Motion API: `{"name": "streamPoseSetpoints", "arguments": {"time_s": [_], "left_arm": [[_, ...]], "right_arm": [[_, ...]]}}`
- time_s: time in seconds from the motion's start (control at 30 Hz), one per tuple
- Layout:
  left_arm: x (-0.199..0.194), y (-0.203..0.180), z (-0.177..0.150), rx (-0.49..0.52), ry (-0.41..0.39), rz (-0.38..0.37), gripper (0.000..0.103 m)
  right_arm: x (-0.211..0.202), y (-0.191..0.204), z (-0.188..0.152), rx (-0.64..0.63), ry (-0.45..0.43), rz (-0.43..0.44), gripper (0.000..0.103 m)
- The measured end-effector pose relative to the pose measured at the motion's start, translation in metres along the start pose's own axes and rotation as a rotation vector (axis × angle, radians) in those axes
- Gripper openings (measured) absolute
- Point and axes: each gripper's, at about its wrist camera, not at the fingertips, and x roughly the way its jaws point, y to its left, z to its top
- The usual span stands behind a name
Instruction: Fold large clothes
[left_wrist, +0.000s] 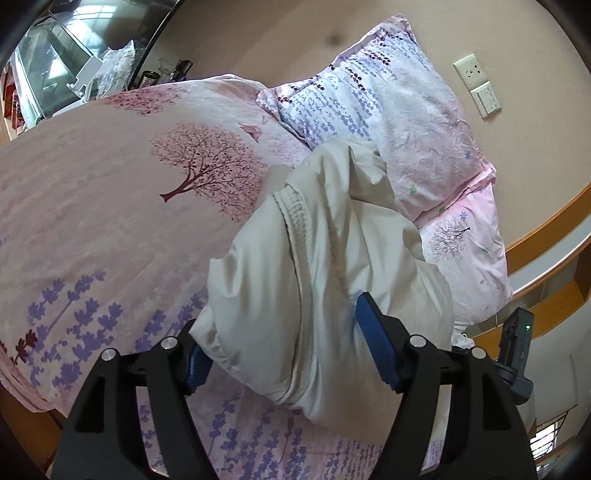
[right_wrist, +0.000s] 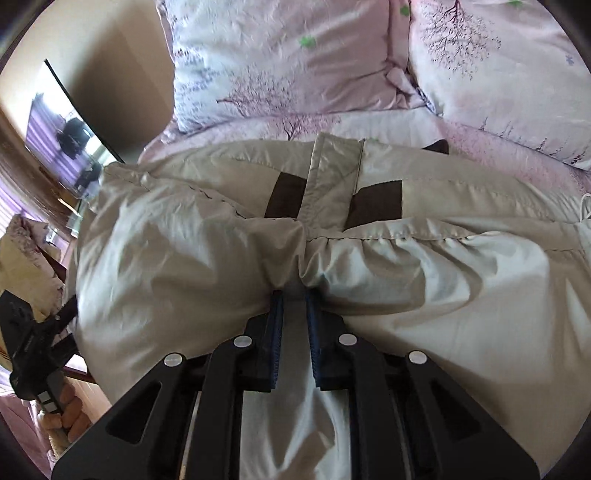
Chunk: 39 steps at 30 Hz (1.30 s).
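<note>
The bed takes up most of the left wrist view, dressed in a pale pink cotton bedspread (left_wrist: 92, 206) printed with a dark pink blossoming tree at centre and purple lavender sprigs toward the lower left. At the upper right of the frame a white and pink pillow with rows of purple flowers (left_wrist: 388, 107) lies on the cover, and just below it sits a second pink pillow with a small grey tree print (left_wrist: 469, 243). Spread across the middle is a bulky cream-beige padded jacket (left_wrist: 325, 251), rumpled, resting on the cover and reaching up to touch the pillows' lower edges.
</note>
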Motion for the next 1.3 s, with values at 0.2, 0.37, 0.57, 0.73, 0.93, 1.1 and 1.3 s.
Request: {"name": "streamPoseSetpoints", "arguments": {"time_s": [0.2, 0.37, 0.57, 0.73, 0.93, 1.1, 1.3], "left_arm": [[0.002, -0.003, 0.003, -0.010, -0.018, -0.018, 0.062], [-0.005, -0.013, 0.008, 0.014, -0.058, -0.037, 0.047], [-0.006, -0.018, 0.011, 0.025, -0.058, -0.034, 0.045], [-0.004, -0.019, 0.012, 0.032, -0.056, -0.028, 0.045], [-0.013, -0.039, 0.015, 0.097, -0.092, -0.057, 0.039], [-0.021, -0.064, 0.017, 0.168, -0.124, -0.113, 0.036], [-0.028, -0.102, 0.014, 0.262, -0.157, -0.210, 0.036]], "right_arm": [[0.008, 0.003, 0.001, -0.011, 0.030, -0.007, 0.014], [0.018, 0.006, 0.003, -0.028, 0.057, -0.022, 0.014], [0.011, -0.002, 0.005, 0.002, 0.061, 0.022, 0.014], [-0.013, 0.002, 0.004, -0.003, -0.005, 0.053, 0.014], [0.023, 0.012, 0.004, -0.035, 0.080, 0.010, 0.014], [0.031, 0.004, 0.009, -0.001, 0.117, 0.035, 0.015], [0.039, -0.003, 0.010, 0.026, 0.138, 0.053, 0.014]]}}
